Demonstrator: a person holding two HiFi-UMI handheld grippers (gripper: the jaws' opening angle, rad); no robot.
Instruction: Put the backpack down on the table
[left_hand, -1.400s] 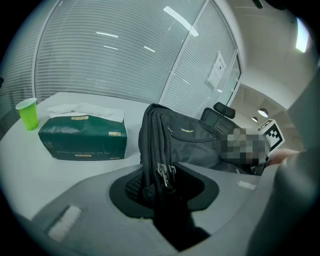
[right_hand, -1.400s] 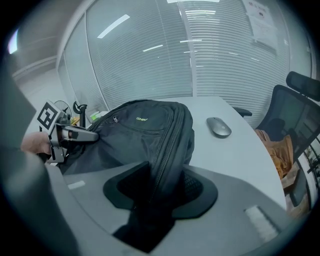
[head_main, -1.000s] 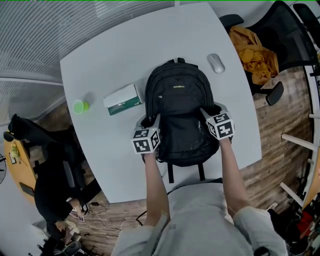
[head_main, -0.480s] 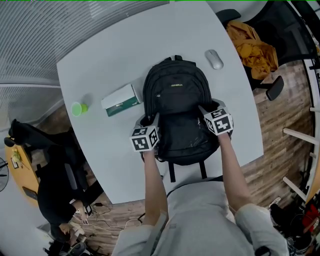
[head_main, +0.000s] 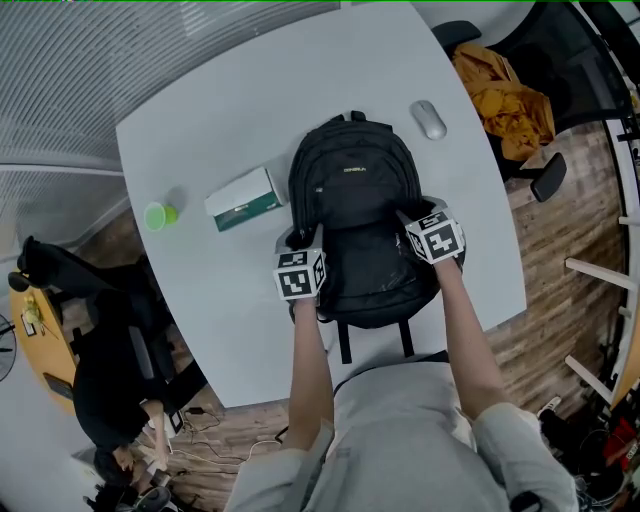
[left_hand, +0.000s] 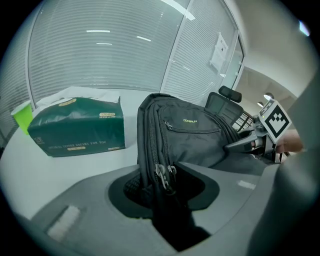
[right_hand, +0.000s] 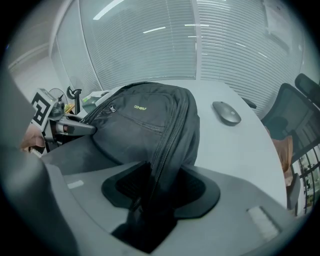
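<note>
While backpack (head_main: 355, 200) on table (head_main: 230, 100), tissue box (head_main: 245, 199) beside; mouse (head_main: 430, 119) near

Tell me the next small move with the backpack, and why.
Probably back the left gripper and right gripper off the backpack: it lies flat on the table, and the right one's jaws have just been opening, with side fabric loose between them.

Just been easing the jaws of the right gripper (right_hand: 155, 192) open around the zippered side of the backpack (right_hand: 145, 120). Also seeing a mouse (right_hand: 226, 112) lying toward the right edge of the tabletop (right_hand: 235, 150), plus the left gripper (right_hand: 75, 128) at the pack's other side.
</note>
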